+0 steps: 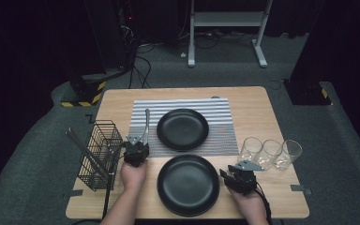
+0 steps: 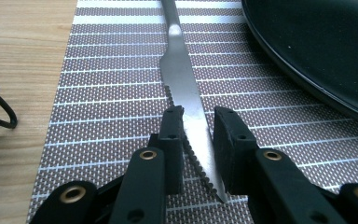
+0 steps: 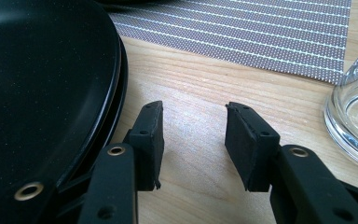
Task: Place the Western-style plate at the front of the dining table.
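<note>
A silver knife (image 1: 146,124) lies along the left part of the striped placemat (image 1: 218,108), handle pointing away from me. My left gripper (image 1: 138,140) is shut on its serrated blade (image 2: 182,70); in the left gripper view the blade runs slantwise between the narrowed jaws of that gripper (image 2: 198,114), low over the placemat (image 2: 112,93). To the right, my right gripper (image 1: 232,172) rests open over bare wood. In the right gripper view its jaws (image 3: 193,114) hold nothing, with the near black plate (image 3: 37,70) left of them and a glass (image 3: 354,121) to the right.
A black plate (image 1: 183,129) sits on the placemat right of the knife, and a second one (image 1: 187,185) lies near the table's front edge. Three clear glasses (image 1: 268,152) stand in a row at the right. A black wire basket (image 1: 101,154) with cutlery stands at the left edge.
</note>
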The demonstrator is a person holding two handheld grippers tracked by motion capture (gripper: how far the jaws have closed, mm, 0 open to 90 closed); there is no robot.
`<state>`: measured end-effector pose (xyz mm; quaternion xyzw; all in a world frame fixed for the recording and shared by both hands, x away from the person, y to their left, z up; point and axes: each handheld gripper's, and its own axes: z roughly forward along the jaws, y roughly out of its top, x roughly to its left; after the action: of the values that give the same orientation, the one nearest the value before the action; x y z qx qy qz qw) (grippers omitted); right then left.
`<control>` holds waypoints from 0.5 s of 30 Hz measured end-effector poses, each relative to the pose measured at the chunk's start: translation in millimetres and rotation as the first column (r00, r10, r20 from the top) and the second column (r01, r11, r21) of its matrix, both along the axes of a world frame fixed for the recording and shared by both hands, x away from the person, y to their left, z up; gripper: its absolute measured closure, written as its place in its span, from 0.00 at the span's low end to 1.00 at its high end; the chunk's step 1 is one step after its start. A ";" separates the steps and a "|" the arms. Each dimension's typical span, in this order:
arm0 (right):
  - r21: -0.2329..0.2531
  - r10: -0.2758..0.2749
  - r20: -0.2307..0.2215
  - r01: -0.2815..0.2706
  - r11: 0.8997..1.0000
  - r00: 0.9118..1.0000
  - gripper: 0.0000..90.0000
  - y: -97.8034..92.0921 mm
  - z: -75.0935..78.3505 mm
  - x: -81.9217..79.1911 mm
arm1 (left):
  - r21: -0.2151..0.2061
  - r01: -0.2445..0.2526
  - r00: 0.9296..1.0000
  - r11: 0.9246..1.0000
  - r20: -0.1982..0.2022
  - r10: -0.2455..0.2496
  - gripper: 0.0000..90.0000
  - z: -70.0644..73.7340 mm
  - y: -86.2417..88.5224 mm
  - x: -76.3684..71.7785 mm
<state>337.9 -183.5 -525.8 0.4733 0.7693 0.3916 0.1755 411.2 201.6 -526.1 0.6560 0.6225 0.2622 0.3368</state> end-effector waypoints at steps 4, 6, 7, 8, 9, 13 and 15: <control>0.000 0.000 0.000 0.000 1.000 1.000 0.63 0.0 0.0 -0.1 | -0.009 -0.002 1.000 1.000 -0.001 0.002 0.81 -0.1 0.8 -0.1; 0.000 0.000 0.000 0.000 1.000 1.000 0.63 0.0 0.0 0.0 | -0.011 -0.005 1.000 1.000 0.000 0.005 0.81 -0.2 0.8 -0.2; -0.001 0.000 -0.001 0.000 1.000 1.000 0.63 0.1 0.0 0.0 | -0.012 -0.008 1.000 1.000 0.001 0.009 0.81 -0.2 0.8 -0.4; -0.001 0.001 0.000 -0.001 1.000 1.000 0.63 0.2 0.0 0.0 | -0.016 -0.013 1.000 1.000 0.001 0.013 0.81 -0.3 0.9 -0.4; -0.002 0.001 -0.001 -0.001 1.000 1.000 0.63 0.2 -0.1 0.0 | -0.017 -0.018 1.000 1.000 0.003 0.019 0.81 -0.4 0.9 -0.5; -0.002 0.000 -0.001 0.000 1.000 1.000 0.63 0.2 -0.1 0.0 | -0.029 -0.029 1.000 0.999 0.001 0.029 0.80 -0.4 2.4 -0.8; -0.002 0.000 -0.001 0.000 1.000 1.000 0.63 0.2 -0.1 0.0 | -0.036 -0.028 1.000 0.999 0.002 0.028 0.79 -0.5 2.9 -1.0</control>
<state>337.8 -183.3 -525.9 0.4731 0.7698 0.3908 0.1757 410.3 204.5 -526.6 0.6409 0.6358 0.2564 0.3455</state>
